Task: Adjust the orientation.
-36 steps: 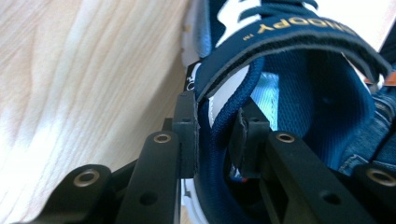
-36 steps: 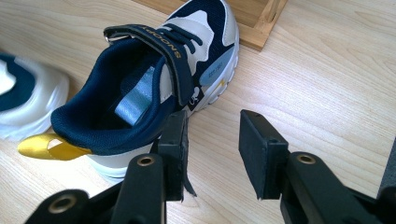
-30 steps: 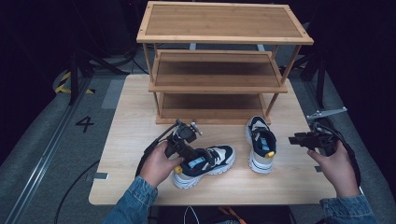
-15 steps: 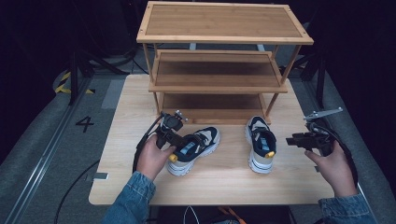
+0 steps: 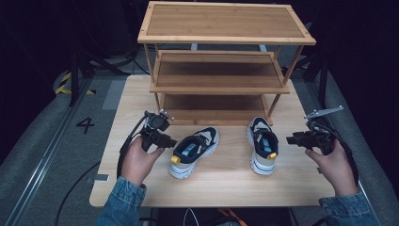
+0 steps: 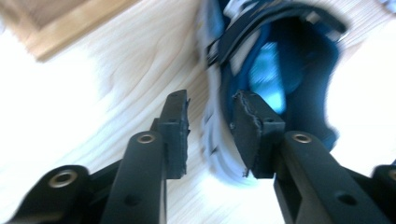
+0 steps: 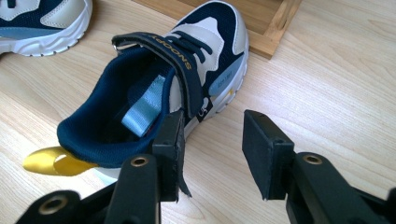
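- Left gripper (image 5: 165, 141): released, jaws just opening; left shoe's (image 5: 194, 151) sidewall sits between its pads (image 6: 175, 126), untouched.
- Right gripper (image 5: 292, 139): released, empty; right shoe (image 5: 262, 145) lies just beside its jaw.

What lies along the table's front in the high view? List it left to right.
Left tool → left shoe, toe angled toward the rack → right shoe, toe toward the rack → right tool. Both shoes stand apart on the table.
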### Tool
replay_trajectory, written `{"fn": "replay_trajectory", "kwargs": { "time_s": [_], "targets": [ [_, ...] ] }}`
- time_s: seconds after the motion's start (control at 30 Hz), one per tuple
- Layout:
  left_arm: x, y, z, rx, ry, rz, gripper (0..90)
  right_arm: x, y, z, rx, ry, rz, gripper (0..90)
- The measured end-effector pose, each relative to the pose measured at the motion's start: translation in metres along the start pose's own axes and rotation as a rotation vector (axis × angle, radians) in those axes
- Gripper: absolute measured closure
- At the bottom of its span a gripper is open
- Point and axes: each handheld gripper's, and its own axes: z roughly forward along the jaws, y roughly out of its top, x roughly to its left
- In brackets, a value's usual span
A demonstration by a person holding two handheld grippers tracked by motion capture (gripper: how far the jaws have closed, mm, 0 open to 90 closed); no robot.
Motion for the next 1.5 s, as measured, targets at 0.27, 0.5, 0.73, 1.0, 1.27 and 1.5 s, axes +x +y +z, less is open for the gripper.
{"fn": "replay_trajectory", "kwargs": {
  "time_s": [0.27,0.5,0.73,1.0,1.27,1.5],
  "targets": [
    [0.003,-0.008,0.018,0.144,-0.030,-0.004,80.8,0.003,0.004,0.000,-0.007,0.001,-0.010,59.9],
    [-0.008,-0.005,0.022,0.186,-0.096,0.037,89.2,0.003,0.004,-0.002,-0.013,0.000,-0.015,59.9],
    [-0.023,0.001,0.030,0.195,-0.158,0.109,88.9,0.004,0.003,-0.004,-0.015,-0.003,-0.014,59.6],
    [-0.052,0.014,0.040,0.226,-0.228,0.215,85.9,0.002,-0.004,-0.009,-0.018,-0.013,-0.003,59.7],
    [-0.079,0.021,0.048,0.217,-0.246,0.302,81.9,0.000,-0.008,-0.012,-0.019,-0.019,0.007,59.7],
    [-0.083,0.018,0.030,0.164,-0.228,0.286,63.2,0.001,-0.006,-0.011,-0.020,-0.018,0.003,59.5]
  ]
}}
